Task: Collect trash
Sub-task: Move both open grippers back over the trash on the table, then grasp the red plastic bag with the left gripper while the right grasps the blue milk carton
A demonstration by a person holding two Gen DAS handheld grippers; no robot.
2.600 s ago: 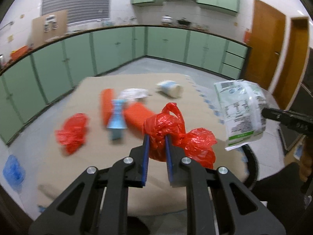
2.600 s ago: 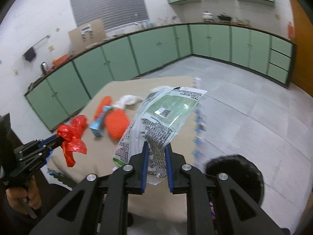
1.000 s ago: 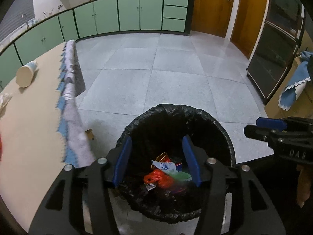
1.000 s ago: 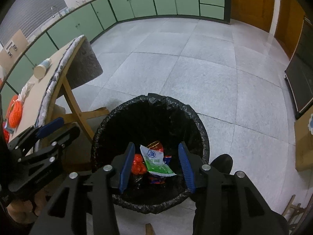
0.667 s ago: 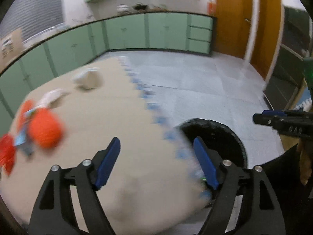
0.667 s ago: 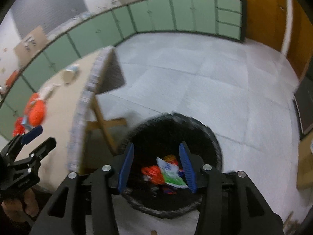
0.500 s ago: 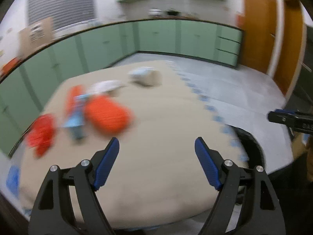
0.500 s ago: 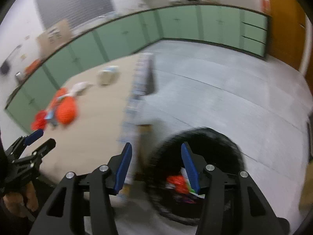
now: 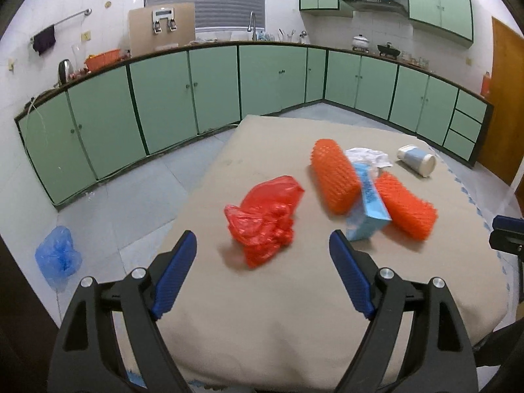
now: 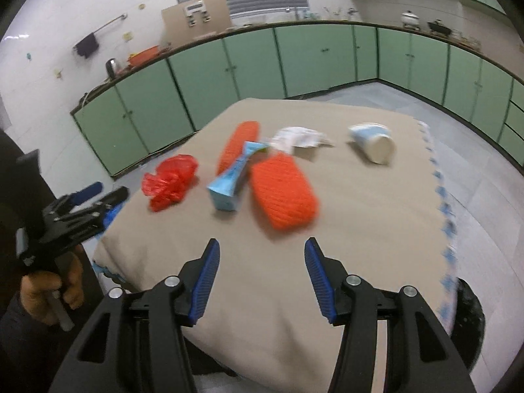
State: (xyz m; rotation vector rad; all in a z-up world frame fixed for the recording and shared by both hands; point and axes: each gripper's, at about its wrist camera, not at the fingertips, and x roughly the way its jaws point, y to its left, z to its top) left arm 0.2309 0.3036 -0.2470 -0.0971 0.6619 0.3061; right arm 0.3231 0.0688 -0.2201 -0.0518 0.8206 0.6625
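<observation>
On the beige table (image 9: 262, 321) lie a crumpled red plastic bag (image 9: 265, 216), two orange mesh sleeves (image 9: 334, 177) (image 9: 406, 209), a blue carton (image 9: 368, 209) between them, a white wrapper (image 9: 366, 157) and a tipped paper cup (image 9: 416, 160). My left gripper (image 9: 262, 237) hovers just short of the red bag, its jaws opening with nothing between them. My right gripper (image 10: 262, 244) hangs open and holds nothing, a little short of the nearer orange sleeve (image 10: 283, 190) and the carton (image 10: 232, 180). In the right wrist view the left gripper (image 10: 109, 191) is at the table's left edge.
A black-lined bin (image 10: 468, 321) stands on the floor at the table's right front corner. A blue plastic bag (image 9: 57, 257) lies on the tiled floor to the left. Green cabinets (image 9: 213, 91) run along the far walls.
Both grippers let go of the red bag and the printed packet over the black bin, then swung up and back to face the table. The left jaws stand wider.
</observation>
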